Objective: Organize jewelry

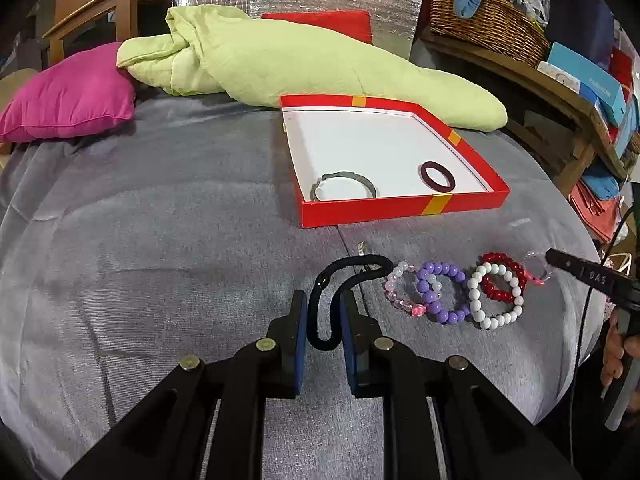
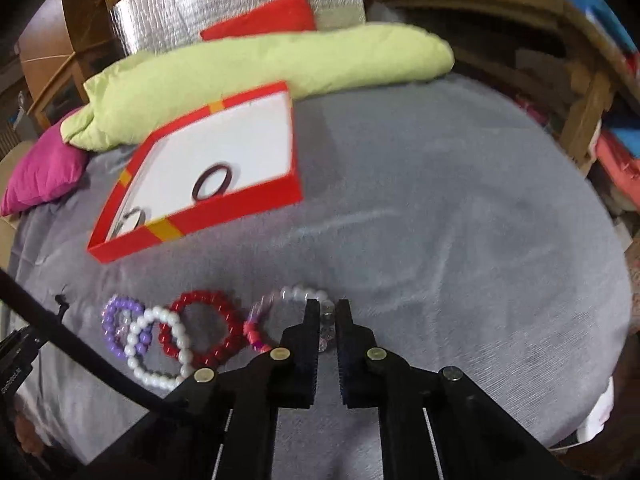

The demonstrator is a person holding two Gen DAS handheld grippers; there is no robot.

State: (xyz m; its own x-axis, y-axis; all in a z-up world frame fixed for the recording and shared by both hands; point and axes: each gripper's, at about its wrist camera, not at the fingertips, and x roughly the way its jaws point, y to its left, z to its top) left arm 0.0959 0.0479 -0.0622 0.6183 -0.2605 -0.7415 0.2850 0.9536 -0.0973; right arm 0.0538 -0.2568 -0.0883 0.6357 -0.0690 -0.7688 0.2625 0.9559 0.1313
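Left fingers (image 1: pixel 304 320): apart, astride a black cord necklace's (image 1: pixel 352 270) loop; not clamped yet.
Necklace axis: runs forward-right from the pads, toward the grey bedspread's (image 1: pixel 160 260) near edge.
Beaded bracelets (image 1: pixel 452 292): overlapping row, between both grippers.
Right fingers (image 2: pixel 316 328): narrowly apart around a clear-and-pink bracelet (image 2: pixel 260 320); grip uncertain.
Red box (image 1: pixel 400 204): beyond, holding two bangles (image 1: pixel 437 176).
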